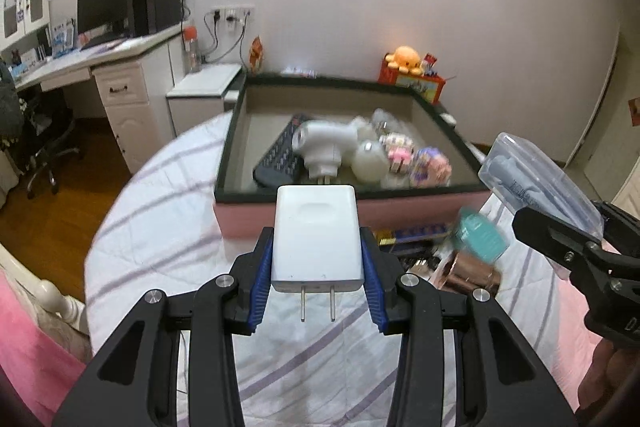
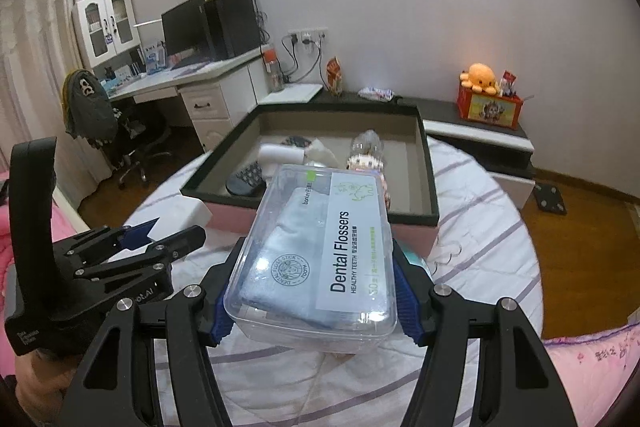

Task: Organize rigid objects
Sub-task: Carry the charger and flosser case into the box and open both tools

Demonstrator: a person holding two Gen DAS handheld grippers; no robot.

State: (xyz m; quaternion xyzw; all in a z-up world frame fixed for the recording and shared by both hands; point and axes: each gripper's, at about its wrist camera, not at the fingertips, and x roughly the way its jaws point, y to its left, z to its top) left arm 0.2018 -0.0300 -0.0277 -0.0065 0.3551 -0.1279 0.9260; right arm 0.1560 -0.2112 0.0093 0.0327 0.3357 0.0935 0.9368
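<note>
Clamped in my left hand-held gripper [image 1: 318, 269] is a white charger plug [image 1: 316, 239], its blue pads pressing both flat sides and its two prongs pointing back toward me. Over on the right, my right hand-held gripper [image 2: 312, 291] grips a clear dental flosser box [image 2: 320, 255] by its long sides, jaws about half spread. Both things hang above the striped bed cover [image 1: 168, 227]. Just past them sits an open tray [image 1: 230, 147] with a dark rim and pink front wall. Inside it lie a black remote [image 1: 280, 157], a white handheld device [image 1: 324, 143], a pale round thing and some small colourful figures, blurred. Between the tray and my right jaws, a teal object [image 1: 480, 233] is smeared and hard to make out.
</note>
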